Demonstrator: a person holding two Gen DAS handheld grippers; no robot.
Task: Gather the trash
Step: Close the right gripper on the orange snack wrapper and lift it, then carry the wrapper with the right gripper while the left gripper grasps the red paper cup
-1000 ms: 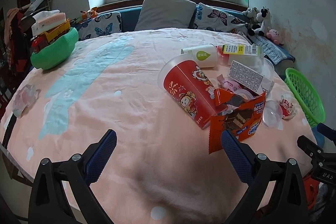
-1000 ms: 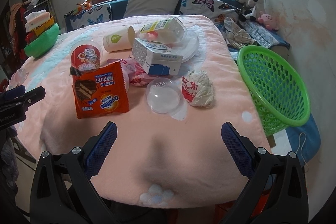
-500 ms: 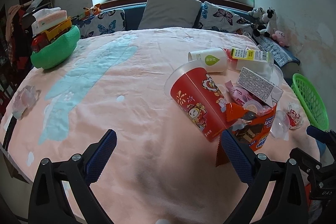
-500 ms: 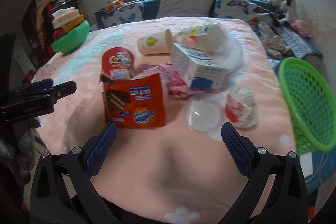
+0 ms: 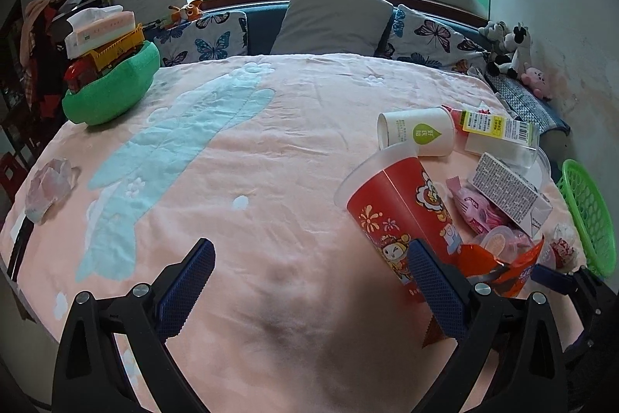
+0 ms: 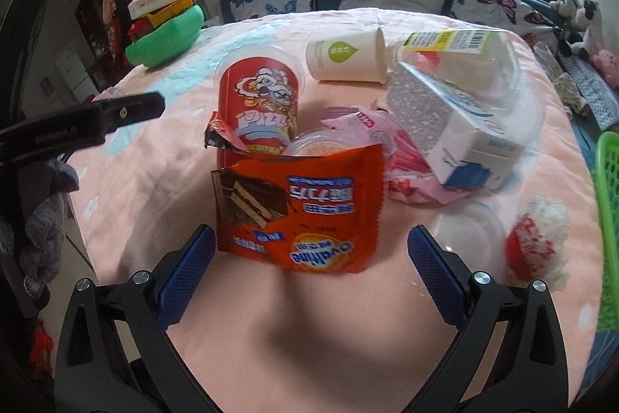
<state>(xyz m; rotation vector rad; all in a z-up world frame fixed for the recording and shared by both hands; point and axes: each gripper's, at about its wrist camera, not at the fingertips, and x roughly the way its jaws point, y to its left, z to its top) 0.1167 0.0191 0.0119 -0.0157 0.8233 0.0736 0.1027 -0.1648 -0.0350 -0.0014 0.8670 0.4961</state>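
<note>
Bedroom, daylight from a wide window; working surface a bed under a pink blanket (image 6: 127,188) with a pale blue patch. Trash heaped on the side toward the green mesh basket (image 6: 607,219), which sits off the blanket edge, far right of the right gripper.

Right gripper (image 6: 309,262): jaws spread wide, nothing between the pads. Orange Ovaltine wafer wrapper (image 6: 300,208) directly ahead, standing up, its lower edge about level with the fingertips, centred in the gap but not touched. Behind it a red pizza-snack tub (image 6: 257,107) and a small clear cup (contents unclear). Ahead-right: white milk carton (image 6: 448,126) lying on pink wrappers (image 6: 406,157); further back a paper cup (image 6: 344,55) on its side. Just right of the right finger, a clear dome lid (image 6: 470,231) and a crumpled red-and-white wrapper (image 6: 536,239).

Left gripper (image 5: 309,281): jaws also wide apart, empty, over bare blanket; red tub just beyond its right finger.

Step judged: approach for first pick, nothing in the basket as far as visible. Next: advance right gripper slightly, close on the wrapper's lower half (thin foil, likely to crumple or slip), lift, swing right to the basket.
</note>
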